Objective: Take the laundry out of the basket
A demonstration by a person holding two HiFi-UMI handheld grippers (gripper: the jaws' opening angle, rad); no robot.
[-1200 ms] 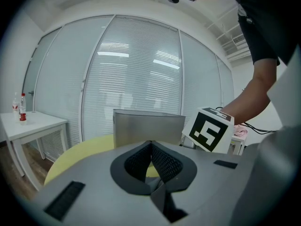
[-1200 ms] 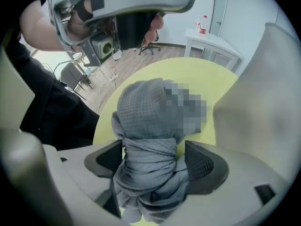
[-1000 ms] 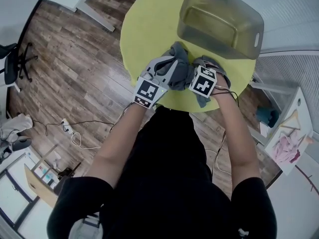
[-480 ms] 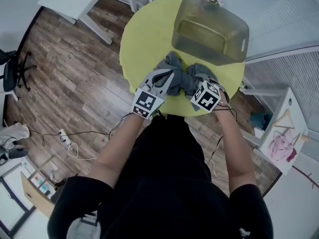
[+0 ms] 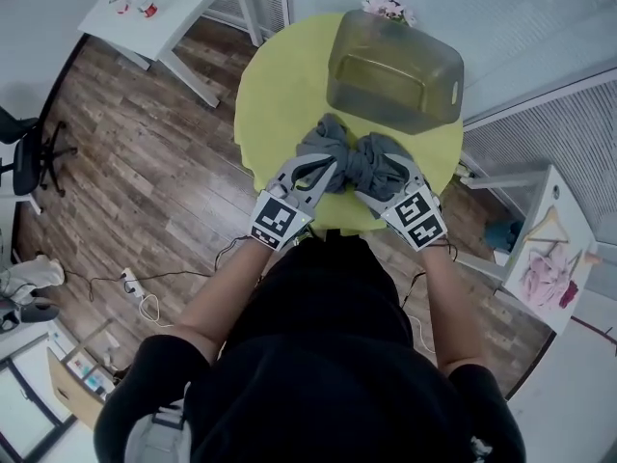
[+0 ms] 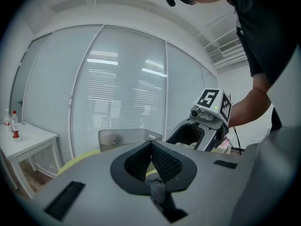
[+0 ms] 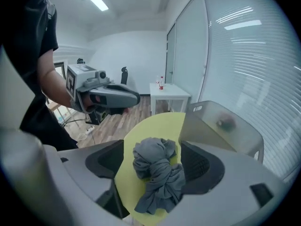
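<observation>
A brown wood-plank floor point(image 5: 145, 162) fills the room. On it stands a round yellow-green surface point(image 5: 280, 75), directly in front of the person. A white rectangular side table point(image 5: 164, 8) stands on the floor off the surface's far left.

A translucent grey plastic basket point(image 5: 395, 66) with a cut-out handle sits upright on the far right part of the surface. In the right gripper view its wall point(image 7: 221, 121) rises just behind the jaws.

The knotted bundle of grey cloth laundry point(image 5: 352, 157) is outside the basket. It lies on the surface just in front of the basket, at the edge nearest the person, with one end trailing over that edge point(image 7: 157, 173).

The left hand-held gripper point(image 5: 328, 167) comes in at the bundle's left side. In its own view the jaws are closed, their ribbed black pads meeting at the tips point(image 6: 151, 145). A fold of the grey cloth point(image 6: 157, 192) is pinched low between them.

The right hand-held gripper point(image 5: 381, 177) is at the bundle's right side. Its jaws stand wide apart with the bundle between them point(image 7: 154, 161). The cloth is close against the right pad. Yellow surface shows between the cloth and the left pad, so nothing is clamped.

Each hand-held gripper also shows in the other's view, with its marker cube towards the person.

Two small bottles with red parts point(image 5: 145, 8) stand on the side table.
</observation>
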